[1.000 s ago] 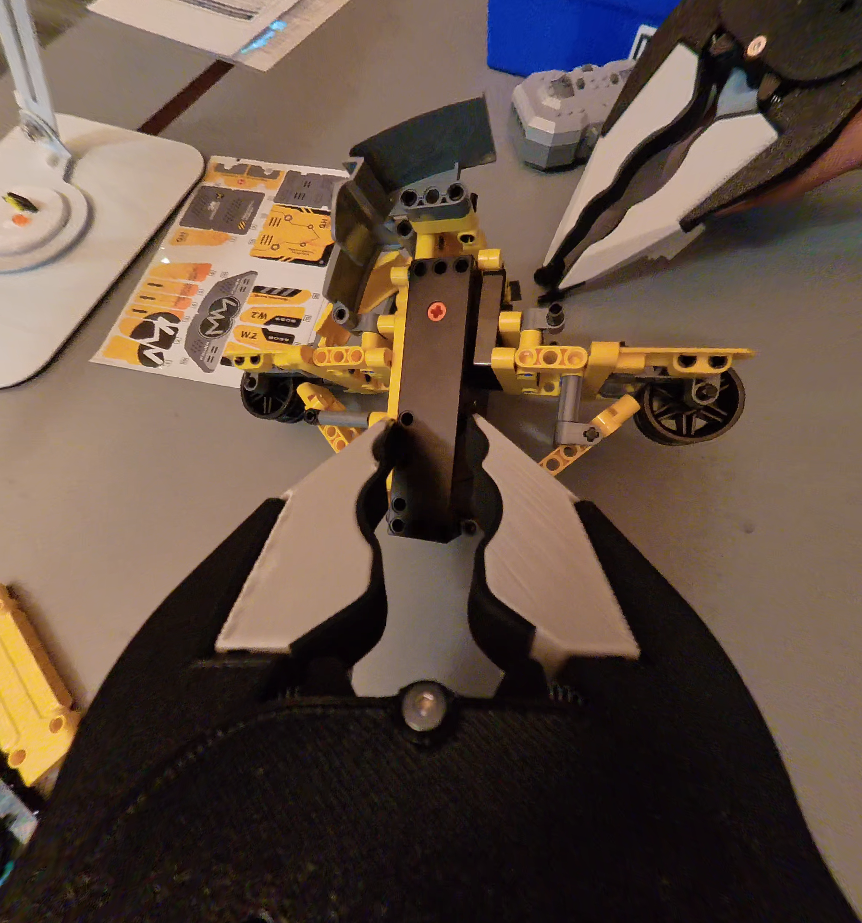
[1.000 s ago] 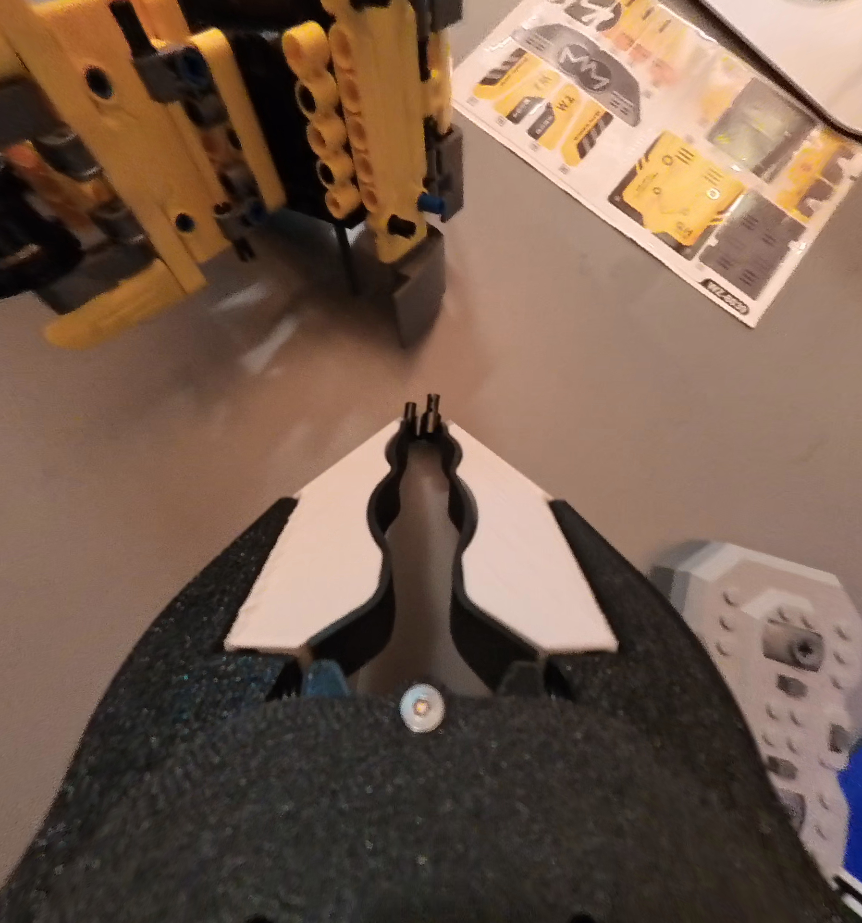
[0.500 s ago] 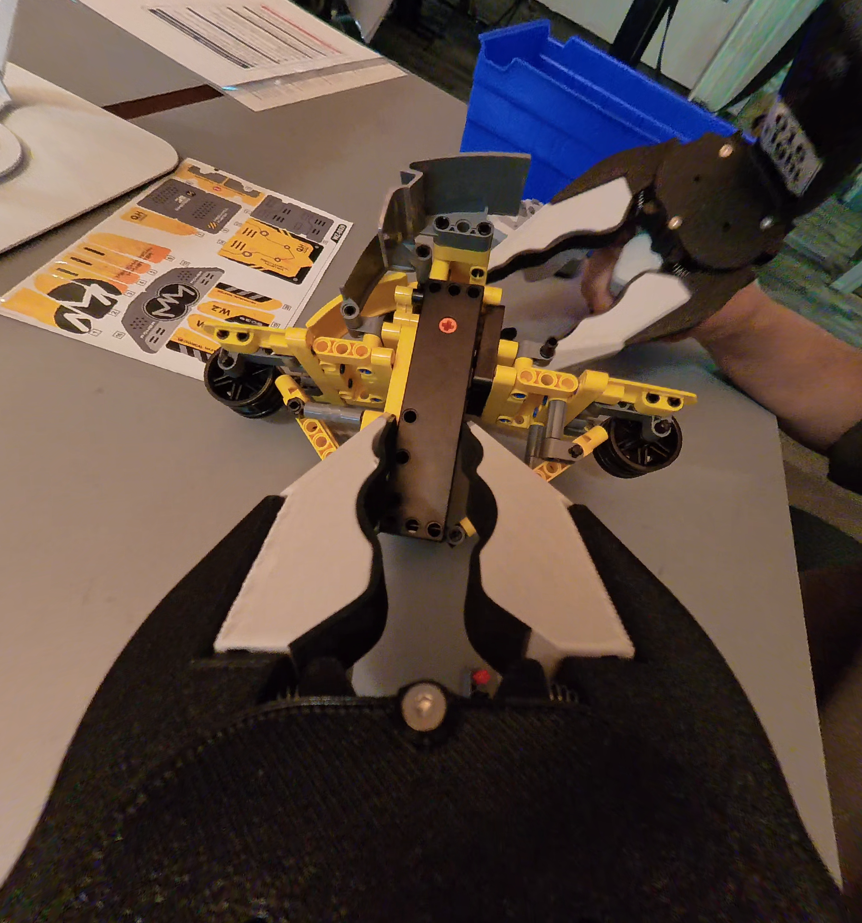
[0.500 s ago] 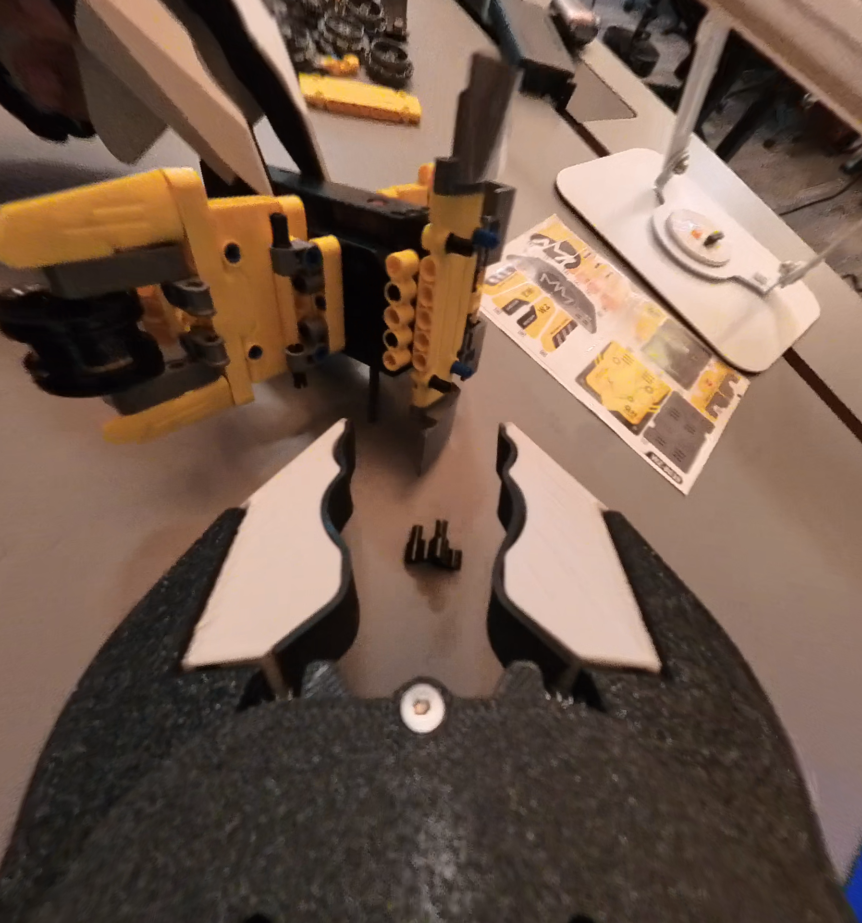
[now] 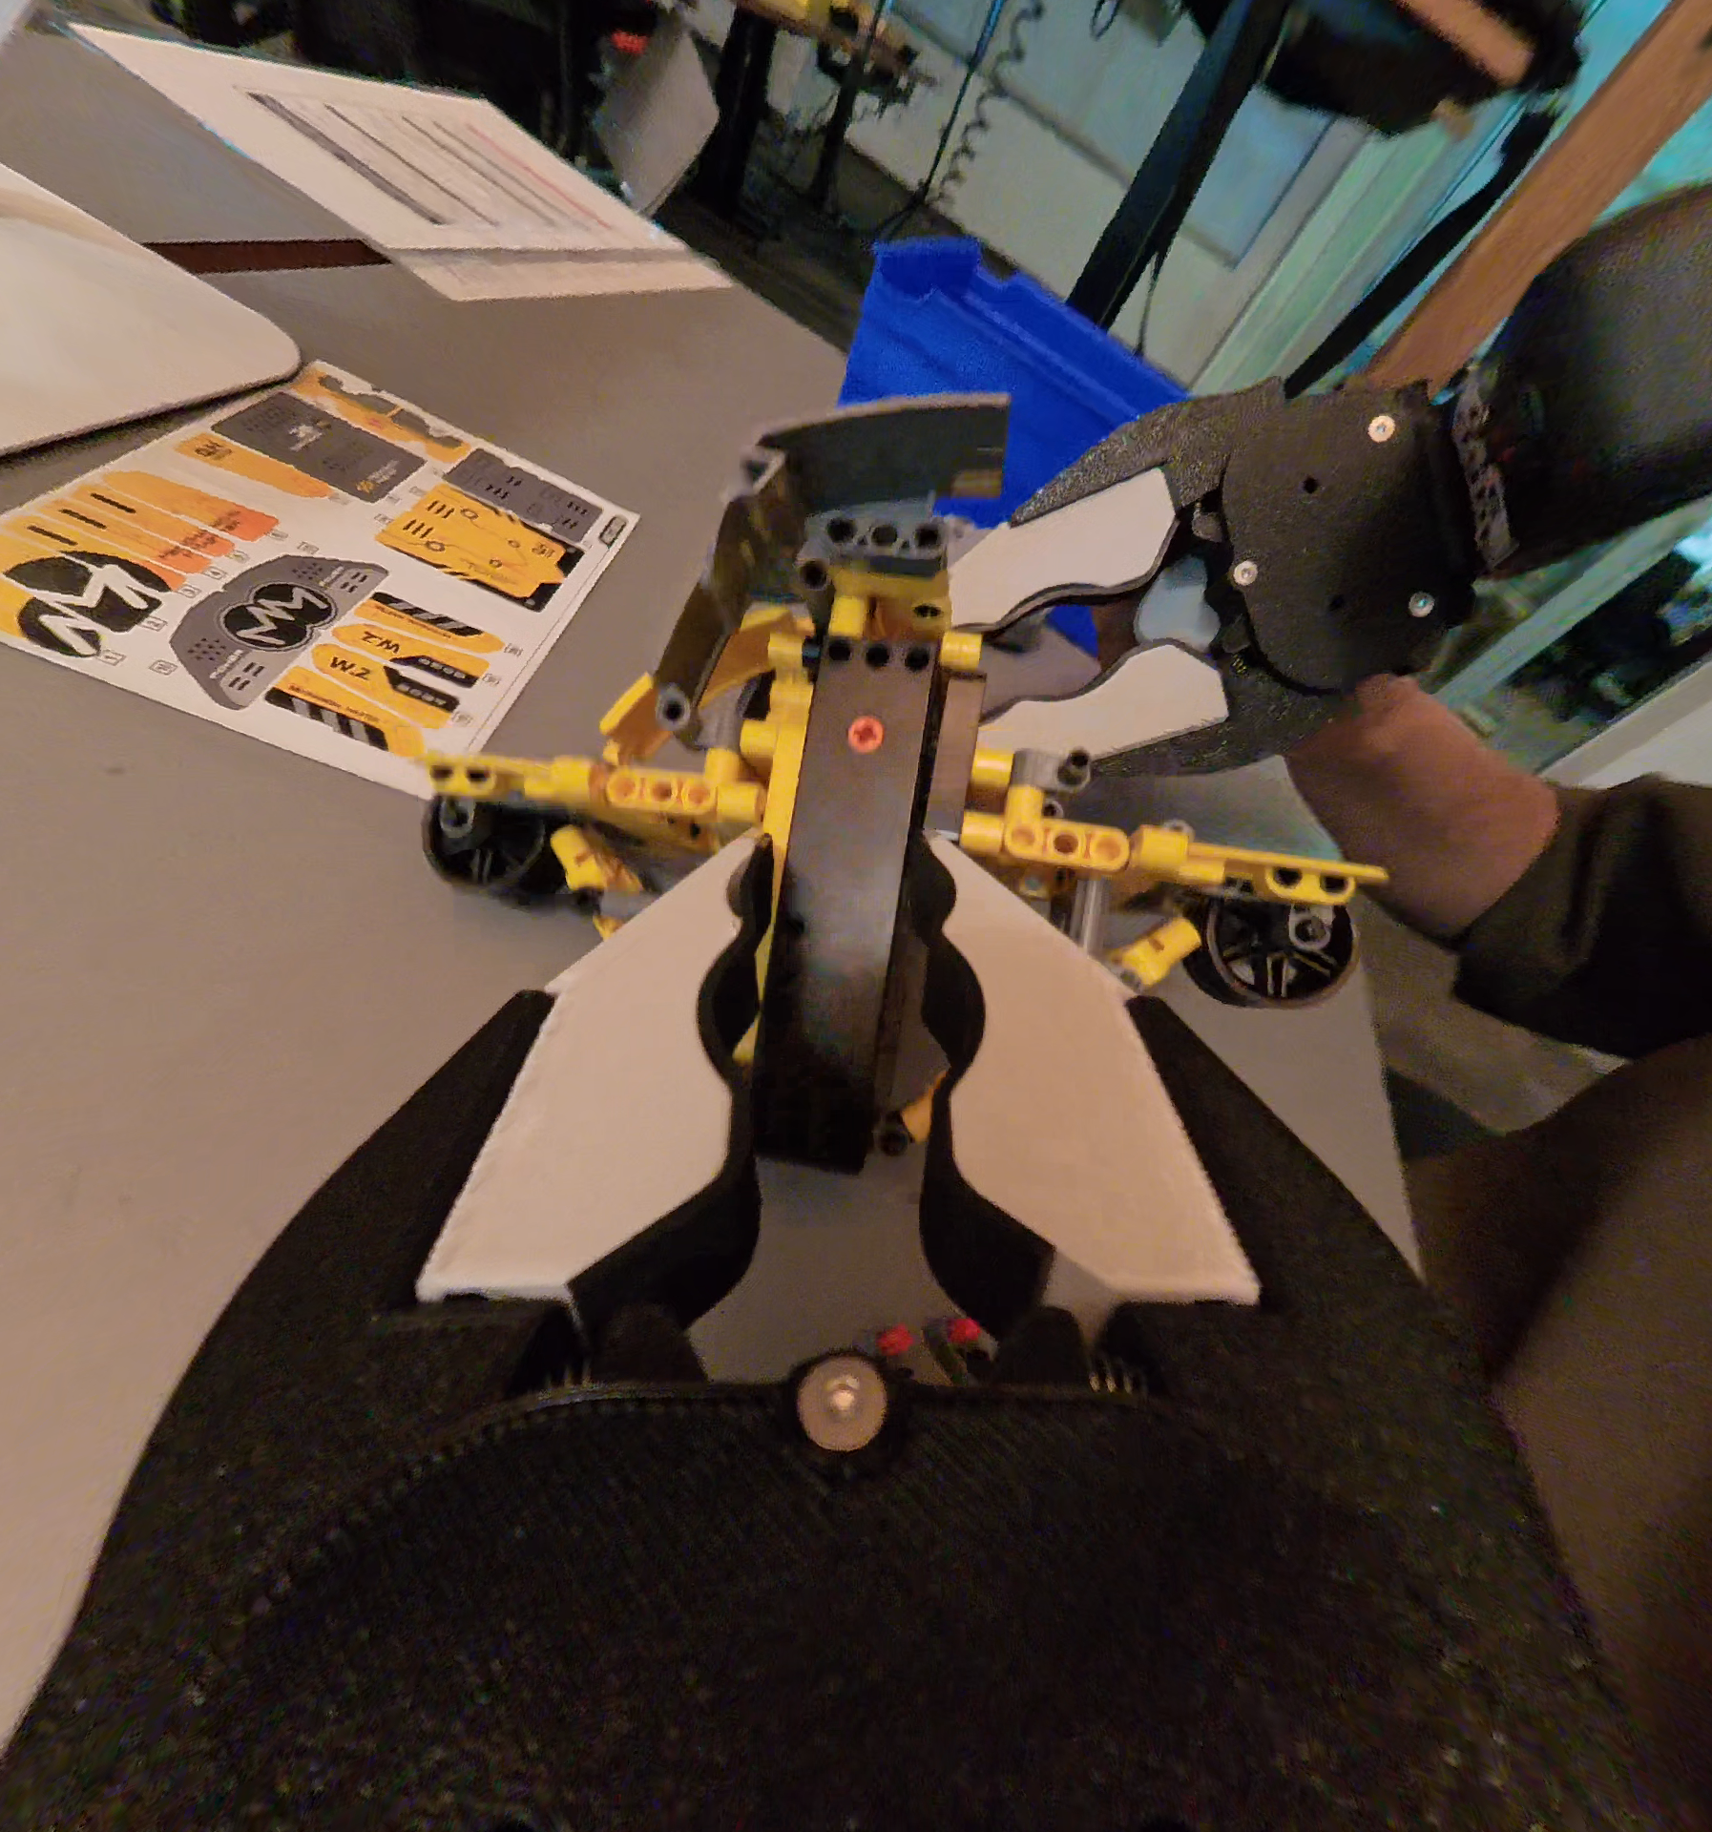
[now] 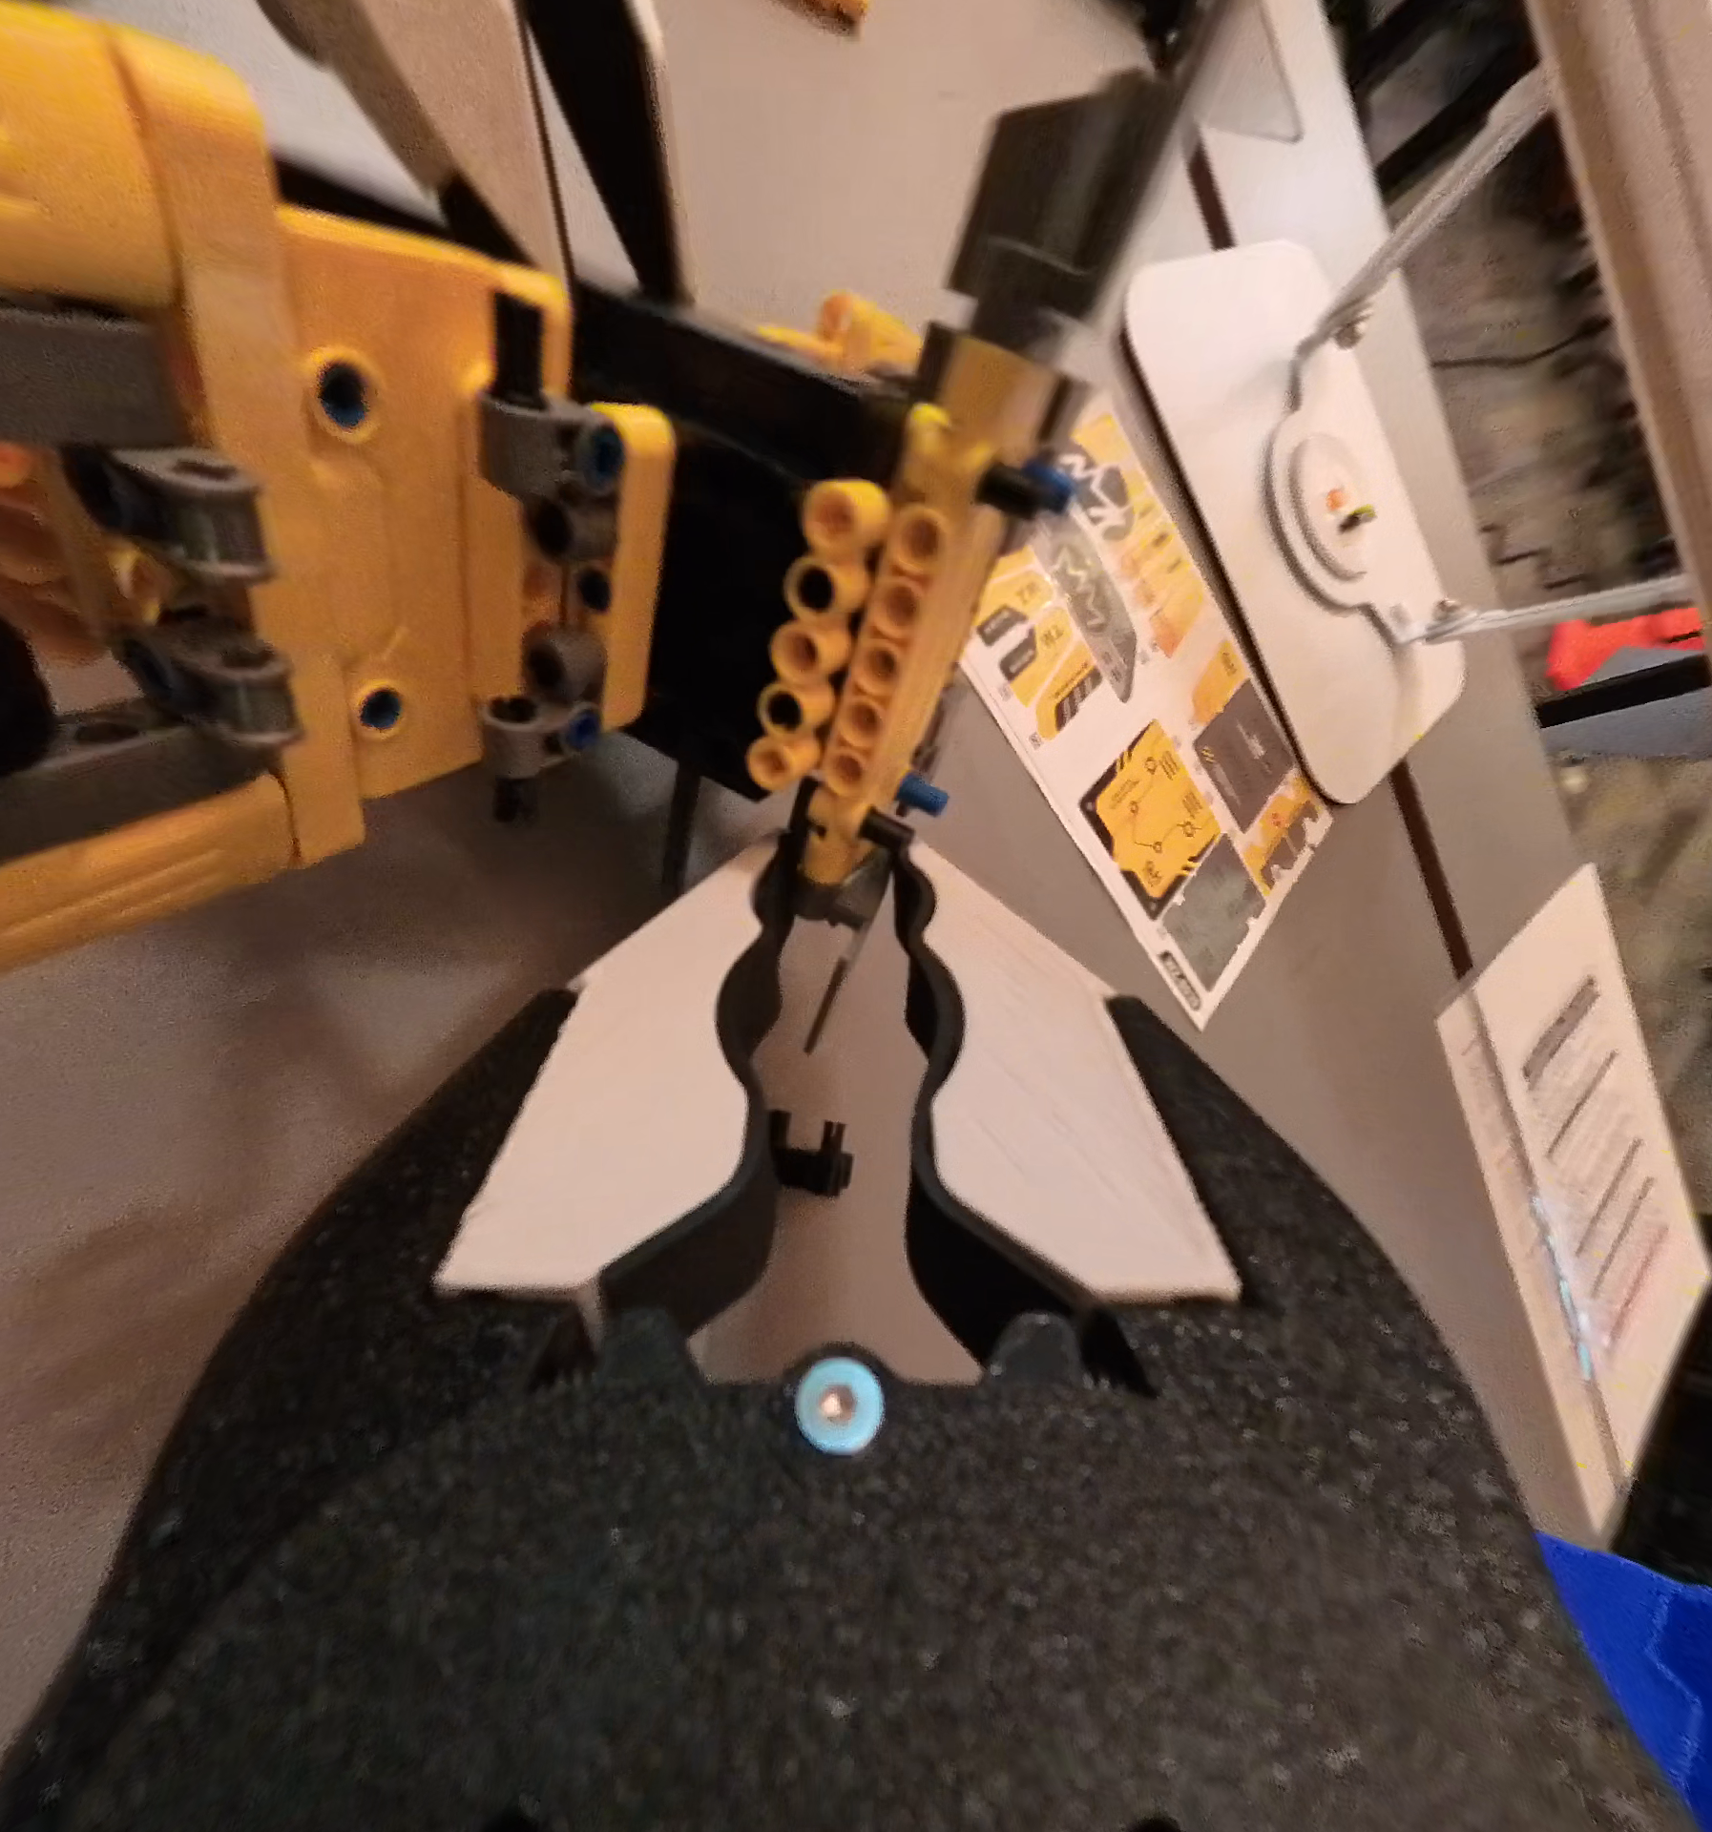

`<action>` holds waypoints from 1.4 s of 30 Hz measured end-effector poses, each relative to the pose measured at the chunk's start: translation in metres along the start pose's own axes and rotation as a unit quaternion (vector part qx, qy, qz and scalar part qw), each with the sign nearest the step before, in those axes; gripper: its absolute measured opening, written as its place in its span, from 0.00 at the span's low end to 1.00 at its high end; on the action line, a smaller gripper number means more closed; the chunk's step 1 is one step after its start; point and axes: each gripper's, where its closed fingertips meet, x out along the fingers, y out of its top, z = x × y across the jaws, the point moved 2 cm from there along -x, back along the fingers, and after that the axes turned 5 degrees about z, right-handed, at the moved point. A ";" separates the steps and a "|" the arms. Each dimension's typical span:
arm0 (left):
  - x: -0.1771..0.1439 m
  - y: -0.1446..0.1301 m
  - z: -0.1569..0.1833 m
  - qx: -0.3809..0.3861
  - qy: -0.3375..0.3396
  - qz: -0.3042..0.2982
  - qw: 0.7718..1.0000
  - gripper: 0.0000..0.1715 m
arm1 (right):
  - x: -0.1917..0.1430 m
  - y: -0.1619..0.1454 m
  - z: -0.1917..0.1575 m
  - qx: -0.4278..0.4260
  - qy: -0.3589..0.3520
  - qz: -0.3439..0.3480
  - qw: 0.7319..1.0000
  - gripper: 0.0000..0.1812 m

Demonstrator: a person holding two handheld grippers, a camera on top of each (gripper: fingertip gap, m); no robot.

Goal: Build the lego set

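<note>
A yellow and black brick-built vehicle model (image 5: 852,753) with black wheels is in front of me over the grey table (image 5: 188,991). My left gripper (image 5: 844,872) is shut on its black central beam. My right gripper (image 6: 837,858) is shut on the lower end of a yellow holed beam (image 6: 892,634) at the model's front, by a dark grey panel. In the left wrist view its fingers (image 5: 1080,535) reach in from the right, behind the model. A small black pin piece (image 6: 812,1155) lies loose on the table between the right fingers, not held.
A yellow and grey sticker sheet (image 5: 267,595) lies left of the model. A white lamp base (image 5: 69,337) and a printed paper (image 5: 416,178) are farther back. A blue bin (image 5: 981,337) stands behind. The table edge runs close on the right, by a person's arm (image 5: 1427,793). My right fingertips sit around 9 centimeters from my left ones.
My right gripper opened and left the small black pin piece on the table, then moved forward and closed on the model's yellow beam. My left gripper kept its hold and tilted the model up.
</note>
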 end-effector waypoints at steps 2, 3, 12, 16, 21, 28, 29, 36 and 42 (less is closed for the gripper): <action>-0.003 0.002 0.004 -0.015 -0.018 0.005 1.000 0.13 | -0.012 0.015 0.004 0.001 0.020 -0.027 0.999 0.10; -0.004 0.002 0.005 -0.019 -0.022 0.005 1.000 0.13 | -0.018 0.021 0.008 -0.011 0.020 -0.046 0.999 0.10; 0.006 -0.016 0.009 -0.090 -0.045 -0.037 0.994 0.09 | -0.038 0.054 0.013 -0.198 0.033 -0.257 0.945 0.08; -0.010 -0.020 -0.003 -0.153 -0.037 -0.054 0.986 0.16 | -0.024 0.064 0.010 -0.244 0.046 -0.294 0.923 0.08; -0.048 -0.020 -0.027 -0.172 0.001 -0.062 0.983 0.23 | 0.000 0.076 0.006 -0.295 0.072 -0.319 0.898 0.08; -0.063 -0.005 -0.033 -0.130 0.021 -0.012 0.991 0.24 | 0.027 0.094 0.007 -0.405 0.044 -0.334 0.850 0.11; -0.061 -0.006 -0.034 -0.121 0.029 -0.018 0.992 0.24 | 0.029 0.096 0.007 -0.417 0.035 -0.333 0.845 0.11; -0.053 -0.008 -0.028 -0.099 0.026 -0.021 0.995 0.27 | 0.021 0.108 0.005 -0.463 -0.023 -0.276 0.842 0.16; -0.052 -0.008 -0.029 -0.089 0.035 -0.017 0.995 0.27 | -0.012 0.115 0.020 -0.418 -0.082 -0.187 0.885 0.22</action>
